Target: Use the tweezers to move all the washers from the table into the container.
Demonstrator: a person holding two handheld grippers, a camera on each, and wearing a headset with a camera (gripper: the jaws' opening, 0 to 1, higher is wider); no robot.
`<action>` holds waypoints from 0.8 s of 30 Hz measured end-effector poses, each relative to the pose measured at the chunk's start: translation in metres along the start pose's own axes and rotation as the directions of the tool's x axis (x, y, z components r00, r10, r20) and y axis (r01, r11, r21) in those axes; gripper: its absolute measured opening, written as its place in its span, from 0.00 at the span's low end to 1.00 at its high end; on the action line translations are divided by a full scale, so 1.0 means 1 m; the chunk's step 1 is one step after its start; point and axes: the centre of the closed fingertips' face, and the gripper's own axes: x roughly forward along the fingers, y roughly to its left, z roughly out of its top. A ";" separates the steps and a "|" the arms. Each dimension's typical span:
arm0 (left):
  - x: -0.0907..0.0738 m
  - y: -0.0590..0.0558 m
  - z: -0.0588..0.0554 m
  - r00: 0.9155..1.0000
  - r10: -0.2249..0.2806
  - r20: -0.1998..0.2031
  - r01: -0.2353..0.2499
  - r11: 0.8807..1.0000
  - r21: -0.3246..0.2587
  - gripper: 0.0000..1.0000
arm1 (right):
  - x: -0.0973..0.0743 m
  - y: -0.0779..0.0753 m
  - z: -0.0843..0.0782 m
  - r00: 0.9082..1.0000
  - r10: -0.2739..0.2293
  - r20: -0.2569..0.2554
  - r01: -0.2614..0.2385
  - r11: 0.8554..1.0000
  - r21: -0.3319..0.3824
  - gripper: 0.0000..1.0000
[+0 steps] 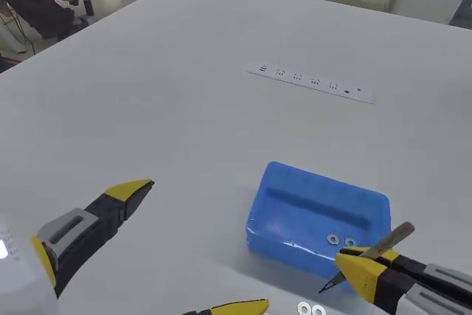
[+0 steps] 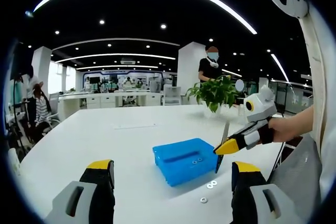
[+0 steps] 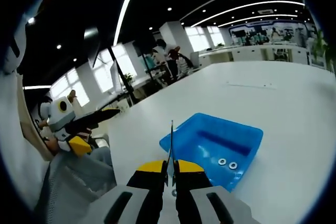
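Observation:
A blue container (image 1: pixel 317 212) sits on the white table (image 1: pixel 184 108) with two washers (image 1: pixel 340 240) inside it. Two more washers (image 1: pixel 311 308) lie on the table just in front of the container's near edge. My right gripper (image 1: pixel 361 260) is shut on the tweezers (image 1: pixel 383 245), whose tip points down beside the container's near right corner, above the loose washers. In the right gripper view the tweezers (image 3: pixel 171 148) rise between the shut jaws toward the container (image 3: pixel 215 145). My left gripper (image 1: pixel 195 246) stands open to the left of the container, holding nothing.
A flush white power strip (image 1: pixel 310 82) lies in the table beyond the container. In the left gripper view a third loose washer (image 2: pixel 203 200) lies near the others. A potted plant (image 2: pixel 218 93) and a standing person (image 2: pixel 211 66) are past the table's far edge.

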 end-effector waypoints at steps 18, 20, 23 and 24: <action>0.000 -0.002 0.002 1.000 -0.008 0.005 0.008 1.000 -0.006 0.94 | 0.009 -0.009 -0.034 0.997 -0.033 -0.069 0.026 0.995 -0.094 0.04; 0.000 -0.002 0.001 1.000 -0.010 0.005 0.010 1.000 -0.008 0.94 | 0.009 -0.010 -0.033 0.997 -0.037 -0.063 0.031 0.994 -0.103 0.04; 0.000 -0.002 0.000 1.000 -0.011 0.003 0.011 1.000 -0.009 0.94 | 0.010 -0.011 -0.031 0.998 -0.038 -0.058 0.031 0.993 -0.116 0.04; 0.000 -0.002 0.000 1.000 -0.012 0.003 0.012 1.000 -0.008 0.94 | 0.010 -0.012 -0.031 0.998 -0.037 -0.058 0.030 0.992 -0.125 0.04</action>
